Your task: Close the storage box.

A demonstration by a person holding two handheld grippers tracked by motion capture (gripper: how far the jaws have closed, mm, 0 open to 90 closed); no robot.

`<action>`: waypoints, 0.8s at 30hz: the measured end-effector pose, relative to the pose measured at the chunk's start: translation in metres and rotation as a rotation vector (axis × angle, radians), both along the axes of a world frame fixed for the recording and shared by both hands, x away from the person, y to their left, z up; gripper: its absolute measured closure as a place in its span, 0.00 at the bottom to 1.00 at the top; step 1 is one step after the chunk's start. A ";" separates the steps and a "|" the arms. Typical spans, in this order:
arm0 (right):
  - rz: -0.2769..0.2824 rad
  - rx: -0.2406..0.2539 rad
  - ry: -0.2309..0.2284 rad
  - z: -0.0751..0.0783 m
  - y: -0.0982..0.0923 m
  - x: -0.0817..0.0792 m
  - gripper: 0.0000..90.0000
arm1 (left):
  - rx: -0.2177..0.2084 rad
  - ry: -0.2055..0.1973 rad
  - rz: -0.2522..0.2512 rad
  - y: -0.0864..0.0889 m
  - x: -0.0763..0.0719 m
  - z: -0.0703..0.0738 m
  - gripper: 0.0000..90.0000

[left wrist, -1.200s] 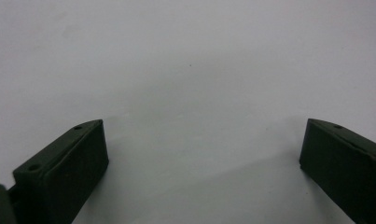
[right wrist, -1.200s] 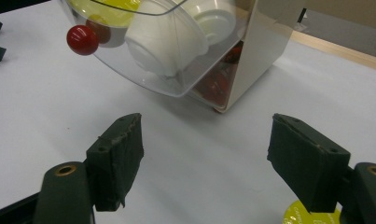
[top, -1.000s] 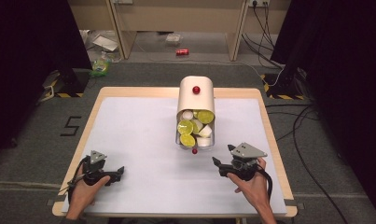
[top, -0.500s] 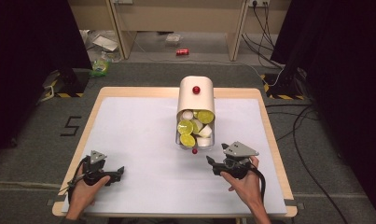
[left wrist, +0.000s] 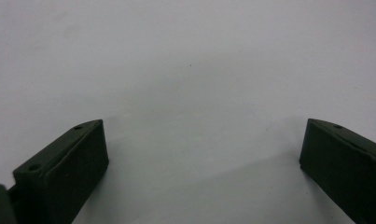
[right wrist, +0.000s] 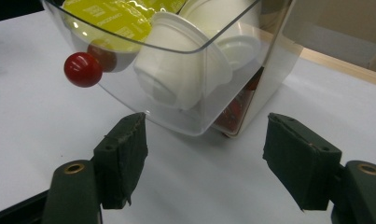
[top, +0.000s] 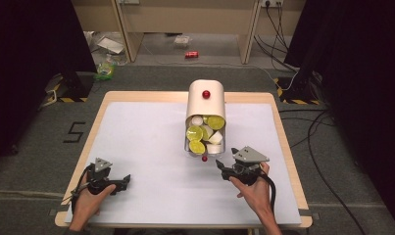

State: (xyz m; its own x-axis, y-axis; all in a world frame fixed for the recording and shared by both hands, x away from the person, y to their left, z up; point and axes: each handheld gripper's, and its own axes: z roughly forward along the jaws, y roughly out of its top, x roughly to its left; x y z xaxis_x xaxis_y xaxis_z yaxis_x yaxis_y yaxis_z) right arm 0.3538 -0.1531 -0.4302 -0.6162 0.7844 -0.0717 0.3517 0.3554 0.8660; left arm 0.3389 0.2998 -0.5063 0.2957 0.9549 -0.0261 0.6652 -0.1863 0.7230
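A cream box (top: 206, 100) with a red knob on top lies mid-table, its clear drawer (top: 205, 139) pulled out toward me. The drawer holds several yellow-lidded capsules (top: 194, 132) and white ones (top: 215, 138). A red knob (top: 204, 158) sticks out of the drawer's front. My right gripper (top: 221, 169) sits just right of that knob, its jaws having just been closing with nothing between them. In the right gripper view, the right gripper (right wrist: 204, 140) is open below the drawer's corner (right wrist: 190, 126), with the knob (right wrist: 83, 69) up left. My left gripper (top: 124, 182) rests open at the near left; the left gripper (left wrist: 202, 144) faces bare table.
The white table top (top: 146, 137) has a wooden rim and wide free room left of the box. Beyond the far edge, the floor holds a red can (top: 191, 54), litter and cables. Dark stands flank the table.
My right gripper has shifted left and a little forward, closer to the drawer's front knob, and its jaws have narrowed. The left gripper and the box have stayed put.
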 end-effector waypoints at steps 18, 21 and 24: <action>-0.029 -0.007 -0.015 0.001 0.000 0.003 0.32 | -0.001 0.000 0.000 0.000 0.000 0.000 0.00; -0.030 -0.004 -0.018 0.001 0.000 0.004 0.32 | 0.001 0.000 0.000 0.000 0.000 0.000 0.00; -0.039 0.015 -0.034 0.003 0.000 0.004 0.34 | -0.001 0.000 0.001 0.000 0.000 0.000 0.00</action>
State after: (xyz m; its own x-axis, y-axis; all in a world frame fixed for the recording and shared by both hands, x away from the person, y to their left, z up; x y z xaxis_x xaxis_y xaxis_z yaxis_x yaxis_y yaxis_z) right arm 0.3576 -0.1530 -0.4276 -0.5822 0.8092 -0.0796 0.3356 0.3284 0.8829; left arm 0.3390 0.2998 -0.5063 0.2951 0.9551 -0.0271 0.6655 -0.1851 0.7231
